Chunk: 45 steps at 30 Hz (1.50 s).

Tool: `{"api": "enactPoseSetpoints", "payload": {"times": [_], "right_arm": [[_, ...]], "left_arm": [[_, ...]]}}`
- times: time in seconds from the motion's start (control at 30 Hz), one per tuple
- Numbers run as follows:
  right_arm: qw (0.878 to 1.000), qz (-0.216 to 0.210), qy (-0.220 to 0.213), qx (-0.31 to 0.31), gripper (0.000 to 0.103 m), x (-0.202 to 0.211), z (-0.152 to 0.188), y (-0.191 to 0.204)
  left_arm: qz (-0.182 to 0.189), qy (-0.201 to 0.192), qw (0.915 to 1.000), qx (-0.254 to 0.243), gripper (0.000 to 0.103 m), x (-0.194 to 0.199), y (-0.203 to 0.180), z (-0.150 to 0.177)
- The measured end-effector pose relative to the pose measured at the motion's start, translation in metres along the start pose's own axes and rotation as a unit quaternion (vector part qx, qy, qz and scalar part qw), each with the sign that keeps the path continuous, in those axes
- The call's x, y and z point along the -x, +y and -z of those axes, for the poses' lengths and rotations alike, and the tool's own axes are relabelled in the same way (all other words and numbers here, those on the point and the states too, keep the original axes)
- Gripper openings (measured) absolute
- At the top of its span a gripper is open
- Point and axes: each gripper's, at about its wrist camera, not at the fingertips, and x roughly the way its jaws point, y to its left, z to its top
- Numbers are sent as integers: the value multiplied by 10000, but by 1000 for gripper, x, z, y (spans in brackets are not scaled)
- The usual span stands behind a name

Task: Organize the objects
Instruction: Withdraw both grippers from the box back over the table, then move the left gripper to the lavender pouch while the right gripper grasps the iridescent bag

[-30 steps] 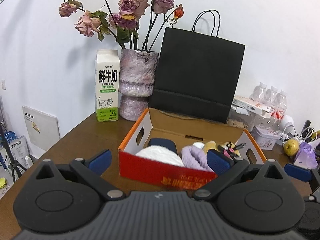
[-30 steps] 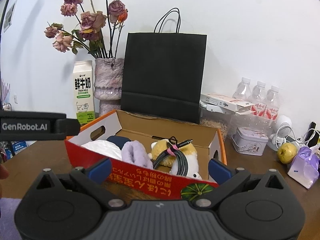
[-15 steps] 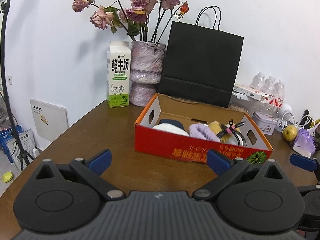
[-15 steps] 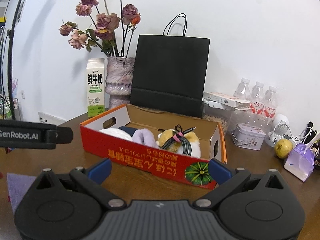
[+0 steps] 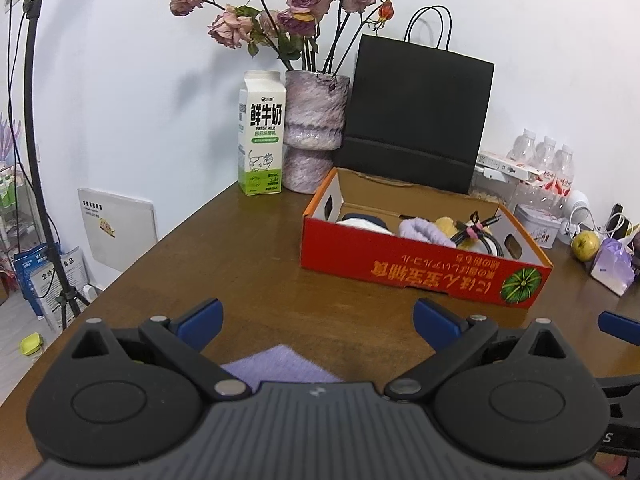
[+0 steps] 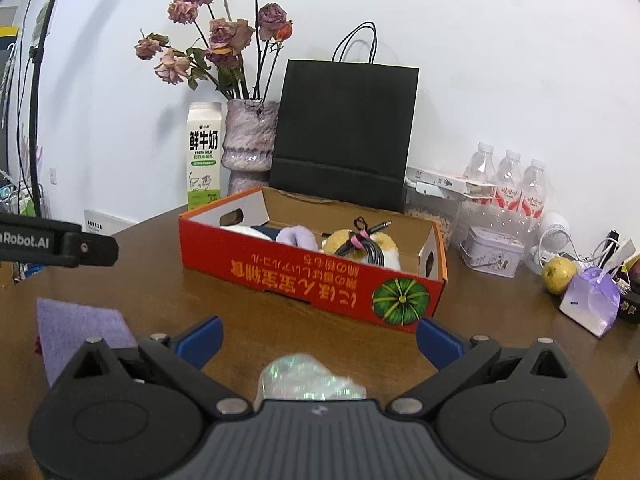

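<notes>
Home-like room, wooden table (image 5: 248, 264), vase of dried roses (image 5: 314, 120), milk carton (image 5: 261, 132)

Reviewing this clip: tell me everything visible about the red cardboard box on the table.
The red cardboard box is a shallow open tray, red outside with orange printed characters upside down and a green pumpkin picture at one front corner; inside is plain brown and white. Each end wall has an oval handle hole. It sits flat on the brown table, in front of the black paper bag. Inside lie soft white, dark blue and purple items, a yellow plush toy and a coiled black cable. Neither gripper touches it.
</notes>
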Motion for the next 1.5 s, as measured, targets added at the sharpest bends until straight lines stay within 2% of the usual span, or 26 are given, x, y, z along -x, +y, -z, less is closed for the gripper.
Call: {"api": "enactPoseSetpoints", "payload": {"times": [0.43, 0.83, 1.23, 1.5], "right_arm": [[9996, -85, 245, -128, 103, 25, 28, -5], [9990, -38, 456, -17, 103, 30, 51, -10], [9983, -6, 557, 167, 103, 6, 54, -9], [9982, -65, 537, -264, 102, -22, 42, -18]], "left_arm": [[-21, 215, 9998, -11, 103, 21, 13, 24], [-34, 369, 9993, 34, 103, 36, 28, 41], [-86, 498, 9986, 140, 103, 36, 43, 46], [-109, 543, 9983, 178, 103, 30, 45, 46]]}}
